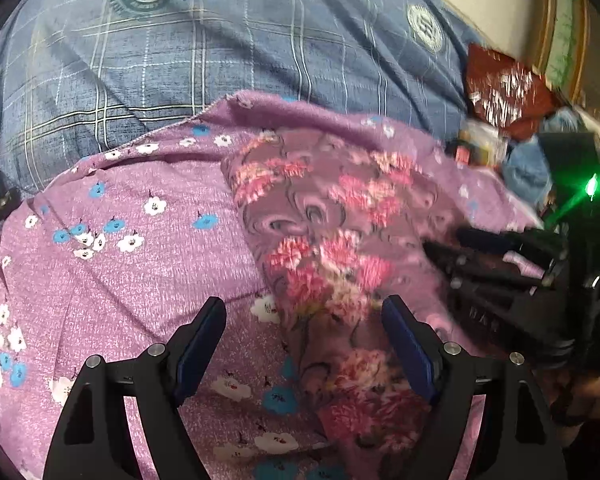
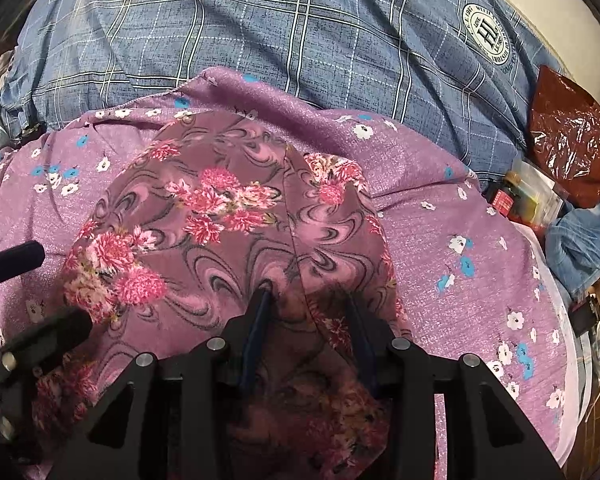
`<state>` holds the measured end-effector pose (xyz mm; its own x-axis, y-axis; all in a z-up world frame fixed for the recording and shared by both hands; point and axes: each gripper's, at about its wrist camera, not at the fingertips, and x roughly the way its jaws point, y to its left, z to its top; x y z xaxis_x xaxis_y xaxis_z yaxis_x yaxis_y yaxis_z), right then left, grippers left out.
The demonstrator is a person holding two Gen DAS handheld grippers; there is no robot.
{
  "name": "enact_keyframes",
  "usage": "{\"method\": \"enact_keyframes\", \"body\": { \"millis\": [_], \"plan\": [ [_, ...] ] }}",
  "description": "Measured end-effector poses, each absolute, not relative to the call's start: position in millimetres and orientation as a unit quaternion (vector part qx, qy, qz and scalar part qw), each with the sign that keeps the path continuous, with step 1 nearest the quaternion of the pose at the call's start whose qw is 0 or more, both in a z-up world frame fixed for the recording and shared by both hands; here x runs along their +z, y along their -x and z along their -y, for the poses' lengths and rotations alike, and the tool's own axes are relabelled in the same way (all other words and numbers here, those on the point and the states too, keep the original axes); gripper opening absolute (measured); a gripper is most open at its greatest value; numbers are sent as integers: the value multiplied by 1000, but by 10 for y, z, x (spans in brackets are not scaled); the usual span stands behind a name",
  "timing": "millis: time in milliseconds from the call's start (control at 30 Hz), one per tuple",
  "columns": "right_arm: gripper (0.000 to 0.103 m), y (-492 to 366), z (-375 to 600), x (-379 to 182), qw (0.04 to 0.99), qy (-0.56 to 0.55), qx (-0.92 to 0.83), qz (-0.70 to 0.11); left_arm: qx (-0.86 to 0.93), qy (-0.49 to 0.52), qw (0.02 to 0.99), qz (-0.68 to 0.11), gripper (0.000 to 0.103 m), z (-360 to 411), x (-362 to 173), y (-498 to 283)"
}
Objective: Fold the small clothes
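Note:
A small mauve garment (image 2: 220, 216) with pink flowers and dark swirls lies rumpled on a purple cloth (image 2: 440, 168) printed with white and blue blossoms. My right gripper (image 2: 306, 296) stands at the garment's near edge, jaws half apart, with a bunched fold of it filling the gap between the pads. The left wrist view shows that gripper (image 1: 444, 242) coming in from the right onto the garment (image 1: 324, 216). My left gripper (image 1: 304, 304) hovers wide open over the garment's left edge with nothing between its fingers. It also shows in the right wrist view as the left gripper (image 2: 48, 292), at the far left.
A blue plaid bedsheet (image 2: 300, 32) with round crests spreads out behind the purple cloth. At the right lie a shiny red-brown bag (image 2: 568, 132), small bottles and boxes (image 2: 520, 196) and a blue denim piece (image 2: 580, 240). The bed's edge runs along the far right.

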<state>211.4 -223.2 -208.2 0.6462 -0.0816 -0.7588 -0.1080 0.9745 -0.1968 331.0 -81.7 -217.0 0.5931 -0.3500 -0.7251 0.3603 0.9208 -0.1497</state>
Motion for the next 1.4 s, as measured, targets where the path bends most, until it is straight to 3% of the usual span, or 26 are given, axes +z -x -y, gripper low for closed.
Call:
{"method": "enact_keyframes", "body": {
  "millis": [267,333,400,467,633,900,1233,1400],
  "plan": [
    [38,-2005,2378,-1944,906,84,46,-412,-196,-20,887,-418,82,834,-2219,-3324],
    [32,-1925,2446,-1854,910,81,55,-403,-193,-7,892,-409,82,791,-2165,-3340],
    [16,-1837,2516,-1771,911,83,67,-398,-191,6,897,-398,82,737,-2122,-3349],
    [13,-1753,2589,-1738,909,76,76,-403,-187,23,899,-395,82,673,-2122,-3357],
    [13,-1641,2678,-2020,876,54,100,-468,-192,32,880,-434,82,681,-2266,-3450],
    [16,-1788,2745,-1890,874,2,118,-472,-189,27,881,-432,82,699,-2251,-3480],
    [18,-2970,2278,-1744,845,-64,180,-499,-190,11,878,-440,82,660,-2109,-3335],
    [17,-3463,1883,-1953,838,-25,168,-519,-190,1,873,-449,82,693,-2144,-3361]
  ]
}}
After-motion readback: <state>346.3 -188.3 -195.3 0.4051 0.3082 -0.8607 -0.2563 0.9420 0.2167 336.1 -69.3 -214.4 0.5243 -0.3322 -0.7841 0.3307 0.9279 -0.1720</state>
